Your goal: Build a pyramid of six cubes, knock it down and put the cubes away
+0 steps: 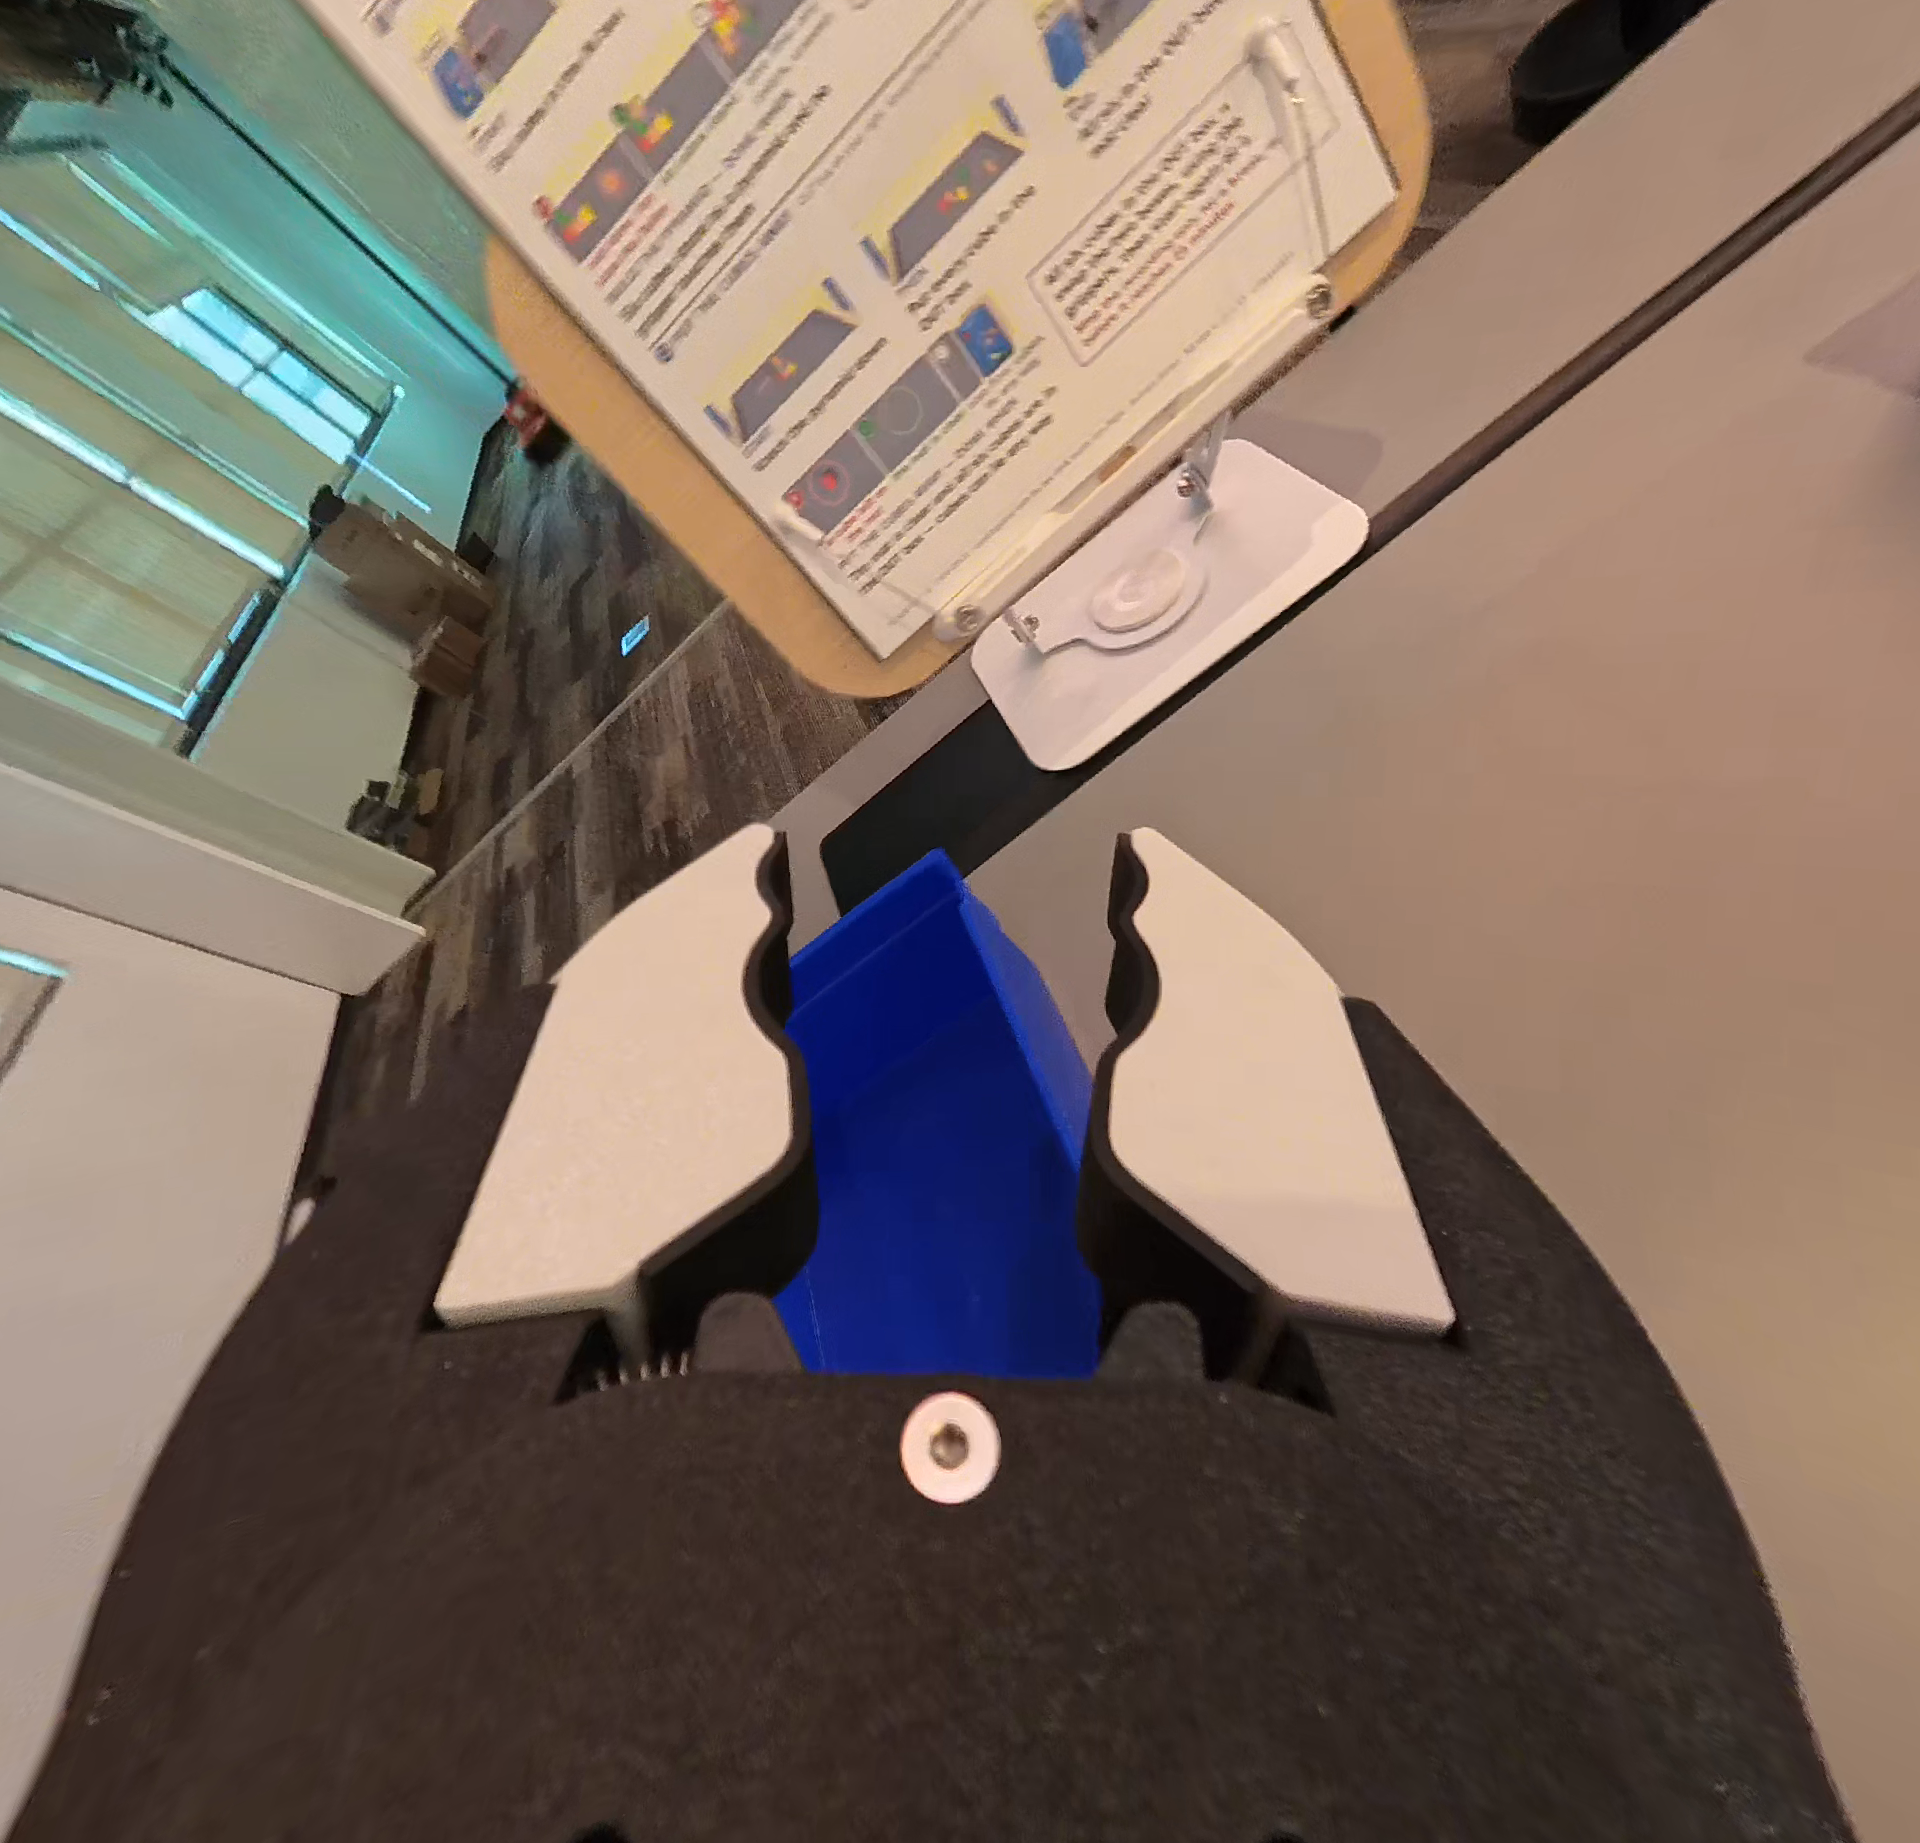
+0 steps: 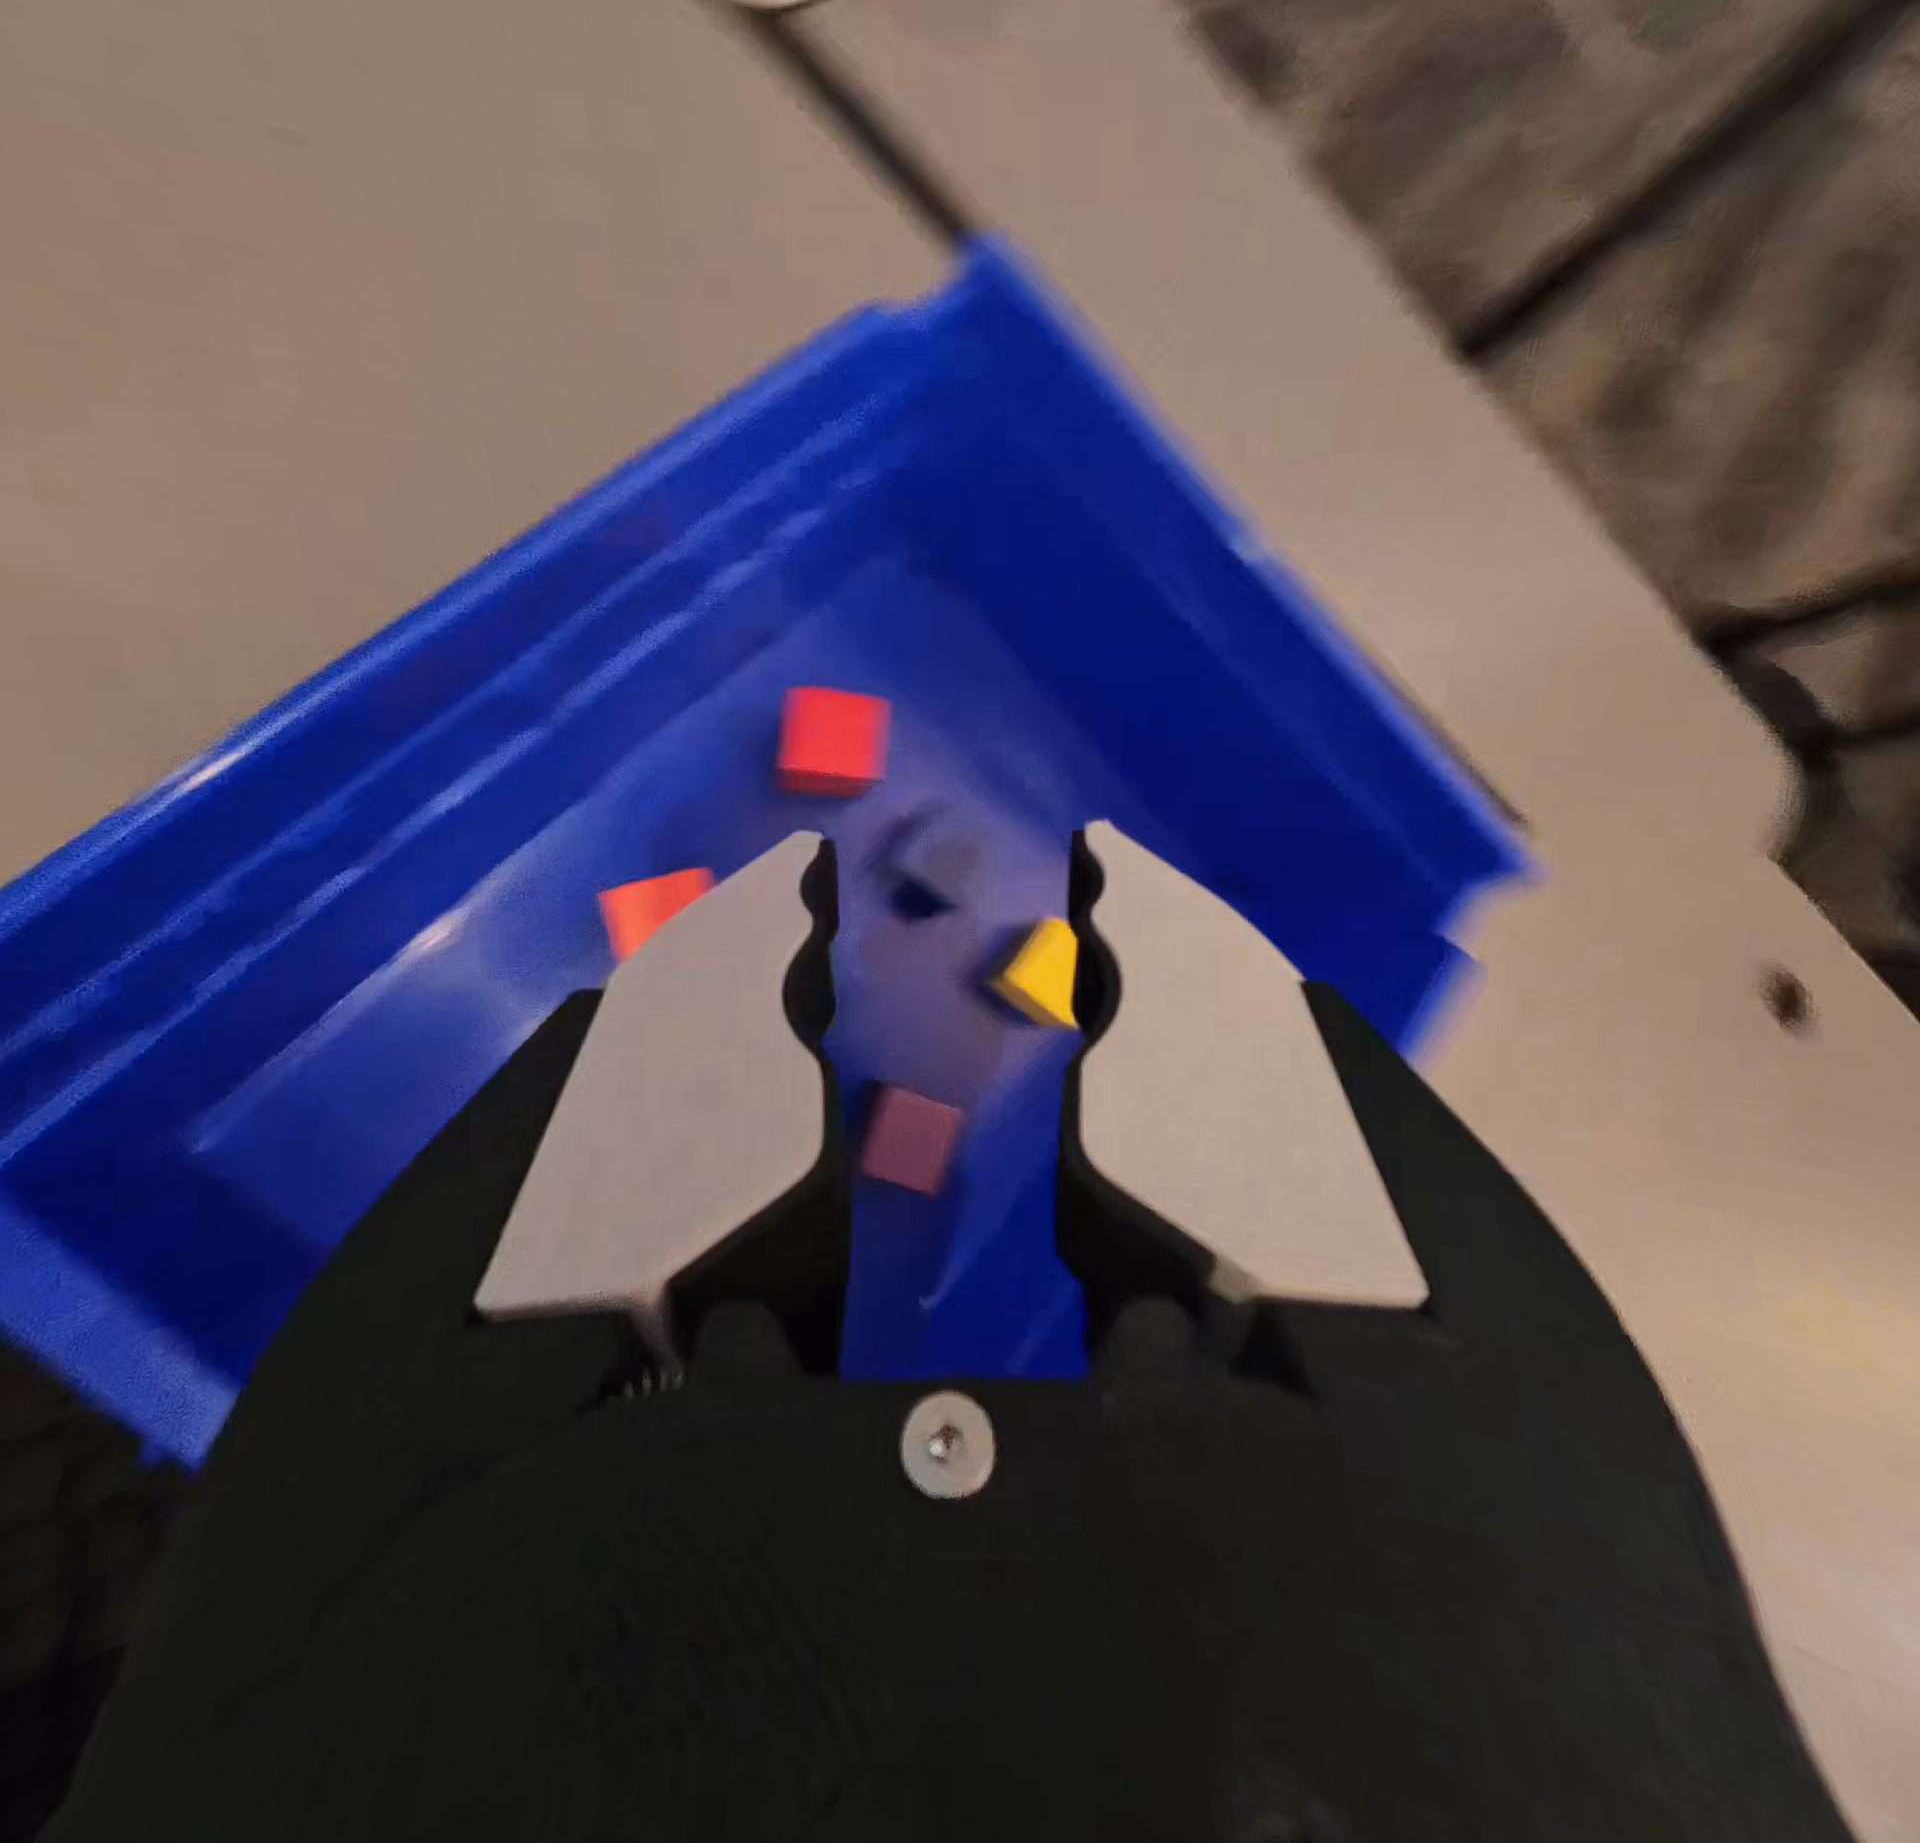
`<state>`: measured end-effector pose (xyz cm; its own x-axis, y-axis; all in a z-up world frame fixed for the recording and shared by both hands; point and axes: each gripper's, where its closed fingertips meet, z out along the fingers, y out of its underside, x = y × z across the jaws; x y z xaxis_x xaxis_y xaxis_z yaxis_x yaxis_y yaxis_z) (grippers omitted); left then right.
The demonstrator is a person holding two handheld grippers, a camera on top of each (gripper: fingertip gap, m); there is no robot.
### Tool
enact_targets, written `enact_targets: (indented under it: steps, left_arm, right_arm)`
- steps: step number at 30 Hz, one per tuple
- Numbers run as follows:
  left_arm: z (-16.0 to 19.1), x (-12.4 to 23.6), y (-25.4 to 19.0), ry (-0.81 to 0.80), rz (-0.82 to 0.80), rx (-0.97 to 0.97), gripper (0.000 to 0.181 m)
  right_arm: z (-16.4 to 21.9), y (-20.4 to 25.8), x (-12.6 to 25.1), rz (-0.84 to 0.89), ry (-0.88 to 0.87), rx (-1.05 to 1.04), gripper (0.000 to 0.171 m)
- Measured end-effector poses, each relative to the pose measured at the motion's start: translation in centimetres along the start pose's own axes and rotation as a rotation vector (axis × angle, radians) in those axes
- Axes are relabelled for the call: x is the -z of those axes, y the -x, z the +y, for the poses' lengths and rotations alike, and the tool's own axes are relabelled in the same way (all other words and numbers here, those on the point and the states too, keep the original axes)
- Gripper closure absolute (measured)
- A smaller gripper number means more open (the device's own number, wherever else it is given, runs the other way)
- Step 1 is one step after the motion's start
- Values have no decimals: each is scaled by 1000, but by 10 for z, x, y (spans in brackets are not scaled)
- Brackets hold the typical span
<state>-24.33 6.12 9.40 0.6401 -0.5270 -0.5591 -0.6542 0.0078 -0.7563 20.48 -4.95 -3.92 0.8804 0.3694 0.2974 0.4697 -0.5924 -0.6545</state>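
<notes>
The bin point(image 2: 1039, 505) stands on the table point(image 2: 312, 235), under the right gripper point(image 2: 951, 858). Four cubes lie apart inside it: one point(image 2: 831, 739) beyond the fingertips, one point(image 2: 649, 905) left, one point(image 2: 1034, 972) right, one point(image 2: 912, 1139) between the fingers.

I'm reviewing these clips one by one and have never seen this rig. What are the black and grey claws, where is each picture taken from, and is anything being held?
There is no robot arm here: a person holds a two-finger gripper in each hand, and a camera on each looks forward along its fingers.

In the left wrist view, the left gripper is open and holds nothing. Past it you see one end of a blue bin on a grey table, with an instruction board on a white stand beyond it.

In the right wrist view, the right gripper hangs open and empty above the same bin. Inside lie a red cube, an orange cube, a yellow cube and a pinkish cube. The picture is blurred, so any others are unclear.
</notes>
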Motion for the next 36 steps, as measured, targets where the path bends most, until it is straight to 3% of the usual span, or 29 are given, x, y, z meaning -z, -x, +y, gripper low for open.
enact_targets:
  steps: [3,6,8,11,15,17,22,32,36]
  left_arm:
    - [23,11,38,37,-21,136,123]
    - [69,21,76,147,-54,270,124]
    - [108,26,91,259,-48,333,134]
    - [163,31,105,421,-36,430,132]
    - [223,31,121,609,-77,555,126]
    - [238,24,117,644,-32,599,125]
    - [262,4,100,724,66,656,129]
    - [319,0,88,967,78,695,139]
    - [322,-4,79,989,126,683,168]
  right_arm:
    - [23,-54,32,233,53,-277,127]
    - [71,-72,44,332,233,-395,126]
    - [91,-70,37,299,295,-477,125]
    - [98,-58,17,185,298,-666,125]
    - [120,-47,4,153,436,-715,126]
    - [128,-39,-1,118,488,-730,129]
    - [134,-33,-4,73,513,-784,162]
    - [134,-31,-4,46,499,-814,163]
    - [134,-30,-4,51,506,-805,163]
